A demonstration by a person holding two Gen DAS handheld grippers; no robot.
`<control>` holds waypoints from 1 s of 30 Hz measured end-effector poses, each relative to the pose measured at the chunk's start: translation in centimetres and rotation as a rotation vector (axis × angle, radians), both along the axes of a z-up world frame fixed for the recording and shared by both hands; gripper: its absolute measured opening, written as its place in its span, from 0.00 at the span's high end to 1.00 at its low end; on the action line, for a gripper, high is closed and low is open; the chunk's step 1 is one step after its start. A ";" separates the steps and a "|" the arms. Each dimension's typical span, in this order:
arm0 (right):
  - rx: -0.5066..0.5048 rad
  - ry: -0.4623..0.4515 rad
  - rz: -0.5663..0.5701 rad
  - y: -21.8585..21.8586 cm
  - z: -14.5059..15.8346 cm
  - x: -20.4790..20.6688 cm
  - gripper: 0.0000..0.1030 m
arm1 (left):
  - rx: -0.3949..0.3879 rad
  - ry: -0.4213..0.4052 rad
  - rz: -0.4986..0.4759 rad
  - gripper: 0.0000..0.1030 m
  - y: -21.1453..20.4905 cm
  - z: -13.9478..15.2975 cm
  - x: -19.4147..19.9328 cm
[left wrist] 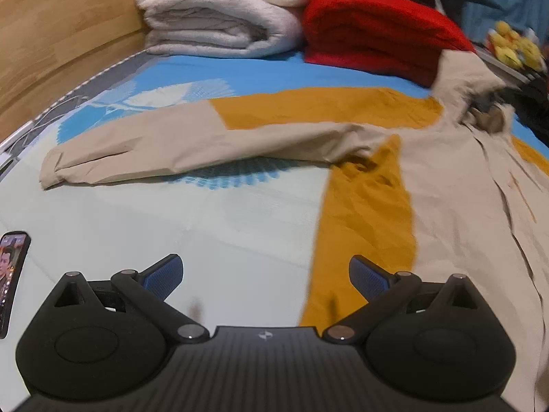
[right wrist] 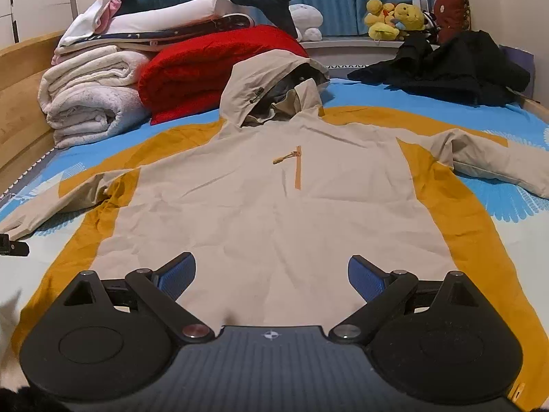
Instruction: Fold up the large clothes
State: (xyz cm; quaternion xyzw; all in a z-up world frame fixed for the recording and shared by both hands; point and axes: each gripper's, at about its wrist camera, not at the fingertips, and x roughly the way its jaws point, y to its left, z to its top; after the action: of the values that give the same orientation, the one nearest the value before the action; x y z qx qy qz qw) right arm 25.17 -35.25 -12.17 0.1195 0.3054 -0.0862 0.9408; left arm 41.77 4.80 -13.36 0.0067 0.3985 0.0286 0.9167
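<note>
A beige and mustard hooded jacket lies flat on the bed, front up, hood toward the far end, both sleeves spread outward. My right gripper hovers open over the jacket's lower hem, nothing between its blue pads. In the left wrist view the jacket's left sleeve stretches to the left across the sheet, and its mustard side panel runs down toward me. My left gripper is open above the pale sheet just left of that panel, holding nothing.
Folded white blankets and a red blanket are stacked at the bed's far left by the wooden bed frame. A black garment lies far right. A phone rests on the sheet near my left gripper. Plush toys sit on the sill.
</note>
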 end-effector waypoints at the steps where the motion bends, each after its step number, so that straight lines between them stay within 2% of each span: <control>1: -0.002 0.005 -0.001 0.0 -0.1 0.1 0.07 | 0.002 -0.006 0.034 0.00 0.7 0.0 0.7; 3: -0.005 0.014 -0.006 -0.1 -0.4 0.3 0.07 | 0.007 -0.018 0.130 0.00 3.0 -0.1 2.7; 7: -0.009 0.027 -0.018 -0.4 -0.9 0.5 0.07 | -0.045 -0.053 0.365 0.00 9.8 -0.8 6.8; 10: -0.007 0.023 -0.036 -0.8 -1.1 0.5 0.07 | -0.060 -0.044 0.466 0.00 14.1 -2.0 9.9; 13: -0.013 0.020 -0.046 -1.0 -1.3 0.5 0.07 | -0.208 -0.018 0.576 0.00 18.6 -3.3 11.8; 16: -0.025 0.023 -0.049 -1.1 -1.6 0.6 0.07 | -0.355 -0.007 0.615 0.00 22.1 -4.4 13.1; 19: -0.034 0.040 -0.056 -1.1 -2.2 0.8 0.07 | -0.457 0.002 0.661 0.00 24.8 -4.9 14.5; 21: -0.038 0.051 -0.058 -1.1 -2.5 1.0 0.07 | -0.498 -0.027 0.723 0.00 26.1 -5.0 15.3; 22: -0.040 0.055 -0.058 -1.1 -2.6 1.0 0.07 | -0.516 -0.047 0.753 0.13 26.7 -4.9 15.6; 23: -0.044 0.057 -0.059 -1.2 -2.7 1.0 0.07 | -0.509 -0.062 0.777 0.71 27.2 -4.7 16.1; 24: -0.047 0.055 -0.060 -1.2 -2.7 1.0 0.07 | -0.467 -0.030 0.808 0.99 27.4 -4.4 17.0; 25: -0.050 0.051 -0.060 -1.2 -2.7 1.0 0.07 | -0.454 -0.005 0.835 0.98 27.6 -4.0 17.6; 27: -0.058 0.047 -0.058 -1.2 -2.6 1.0 0.07 | -0.435 -0.073 0.864 0.98 27.1 -1.8 18.0; 30: -0.059 0.042 -0.055 -1.3 -2.3 0.9 0.07 | -0.284 -0.211 0.729 0.98 22.5 4.3 20.0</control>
State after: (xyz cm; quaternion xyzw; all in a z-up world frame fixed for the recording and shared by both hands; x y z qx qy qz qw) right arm 26.07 -36.58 -14.46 0.0982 0.3192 -0.1236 0.9345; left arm 61.76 27.32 -9.09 -0.2649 0.2787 0.2969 0.8741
